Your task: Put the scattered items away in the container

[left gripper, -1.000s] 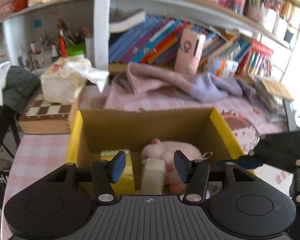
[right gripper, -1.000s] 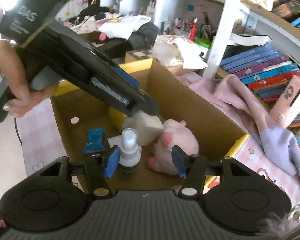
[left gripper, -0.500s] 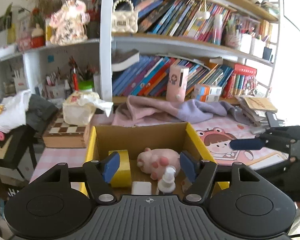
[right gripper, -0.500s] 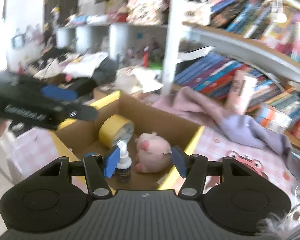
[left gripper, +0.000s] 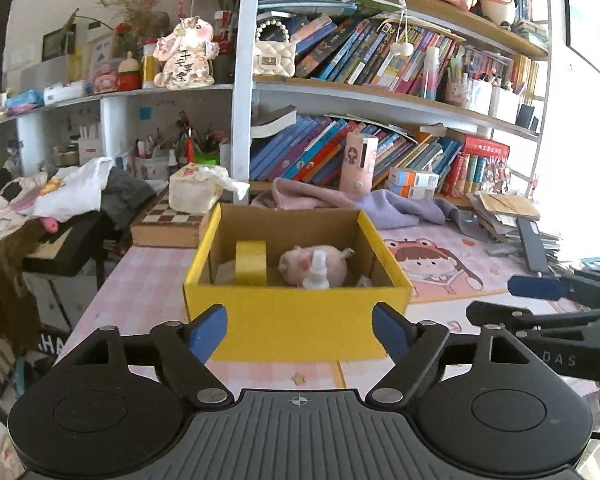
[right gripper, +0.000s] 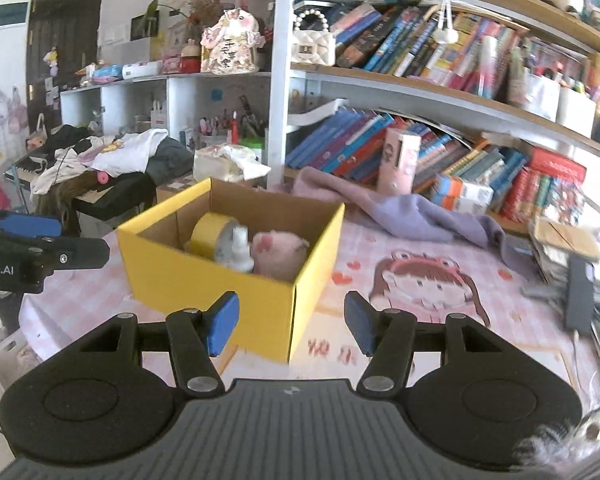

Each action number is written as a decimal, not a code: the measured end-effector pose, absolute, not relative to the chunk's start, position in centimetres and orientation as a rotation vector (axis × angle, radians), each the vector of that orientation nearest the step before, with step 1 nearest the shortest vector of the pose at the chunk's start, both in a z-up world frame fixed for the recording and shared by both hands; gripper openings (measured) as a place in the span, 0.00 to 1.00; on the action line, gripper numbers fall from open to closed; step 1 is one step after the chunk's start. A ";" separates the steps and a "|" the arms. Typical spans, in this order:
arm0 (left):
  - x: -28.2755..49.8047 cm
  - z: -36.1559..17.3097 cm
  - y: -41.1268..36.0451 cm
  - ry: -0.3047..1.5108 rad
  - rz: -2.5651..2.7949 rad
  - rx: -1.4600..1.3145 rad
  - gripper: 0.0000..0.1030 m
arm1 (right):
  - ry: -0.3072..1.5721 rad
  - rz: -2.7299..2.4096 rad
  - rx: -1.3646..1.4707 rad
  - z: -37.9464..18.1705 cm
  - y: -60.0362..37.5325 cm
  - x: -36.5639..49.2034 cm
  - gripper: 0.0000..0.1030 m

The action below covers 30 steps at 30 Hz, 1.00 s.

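Observation:
A yellow cardboard box [left gripper: 296, 320] stands on the pink table, also in the right wrist view as the box [right gripper: 204, 276]. Inside lie a yellow tape roll [left gripper: 251, 262], a pink plush pig [left gripper: 320, 266] and a small white spray bottle [left gripper: 315, 271]; the same tape roll [right gripper: 210, 234], bottle [right gripper: 240, 252] and pig [right gripper: 278, 256] show from the right. My left gripper [left gripper: 299, 332] hangs in front of the box, its jaws opening with nothing between them. My right gripper [right gripper: 291, 322] stands open and empty before the box's near corner.
A bookshelf full of books lines the back. A purple cloth [left gripper: 380, 206], a pink cylinder [left gripper: 360, 164] and a chessboard box [left gripper: 168, 226] with a tissue pack sit behind the box. A stack of books and a dark phone [right gripper: 578, 292] lies at the right.
Both grippers have pulled back out of the box and away from it. The left jaws have spread wider. The spray bottle and the other items stay in the box.

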<state>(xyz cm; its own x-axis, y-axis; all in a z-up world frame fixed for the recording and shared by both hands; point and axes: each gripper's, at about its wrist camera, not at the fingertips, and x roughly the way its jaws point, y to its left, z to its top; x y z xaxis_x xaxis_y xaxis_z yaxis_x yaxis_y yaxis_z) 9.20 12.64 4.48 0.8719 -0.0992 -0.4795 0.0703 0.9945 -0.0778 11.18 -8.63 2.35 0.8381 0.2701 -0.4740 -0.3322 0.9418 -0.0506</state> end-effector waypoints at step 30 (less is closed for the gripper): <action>3.6 0.2 7.5 0.648 -0.089 0.008 0.98 | 0.638 0.175 -0.089 -1.4 -11.9 2.8 0.89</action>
